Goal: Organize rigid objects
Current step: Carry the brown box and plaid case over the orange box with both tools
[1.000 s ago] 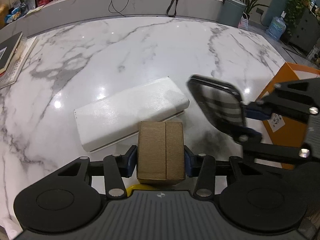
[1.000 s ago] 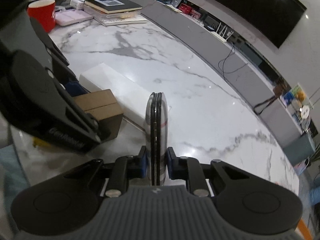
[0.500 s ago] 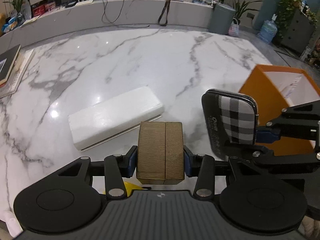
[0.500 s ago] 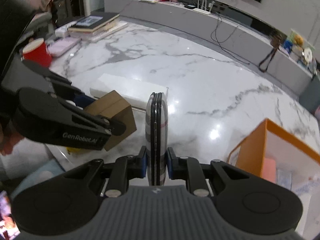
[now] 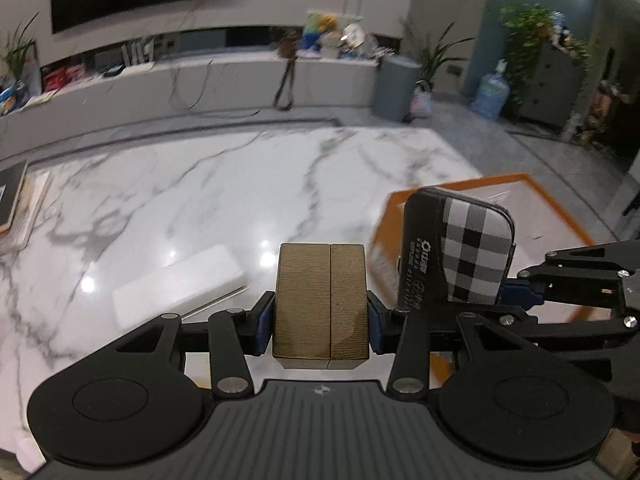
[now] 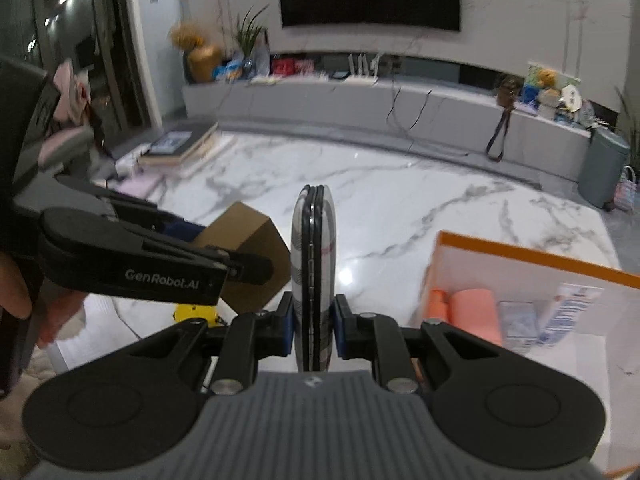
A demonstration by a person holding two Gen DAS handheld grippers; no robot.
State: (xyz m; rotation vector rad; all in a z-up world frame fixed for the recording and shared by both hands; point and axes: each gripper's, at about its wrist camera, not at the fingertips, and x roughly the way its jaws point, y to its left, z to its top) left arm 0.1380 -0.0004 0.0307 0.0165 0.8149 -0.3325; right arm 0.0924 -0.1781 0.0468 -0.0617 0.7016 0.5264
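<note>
L gripper [image 5: 320,320] jaws clamp brown ridged cardboard box [image 5: 320,304]; R gripper [image 6: 313,328] jaws pinch plaid flat case [image 6: 313,280]. Only R view shows inside the orange-rimmed bin [image 6: 532,258] at 3 o'clock: pink rolls [image 6: 474,312], tube.

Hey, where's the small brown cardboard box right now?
The brown cardboard box is clamped in the left gripper, held above the marble table, with the plaid case in the right gripper just to its right.

Dim indoor light; ceiling lamps glare off the marble surface [image 5: 208,200] near centre; motion blur throughout, fisheye bending toward every edge.
</note>
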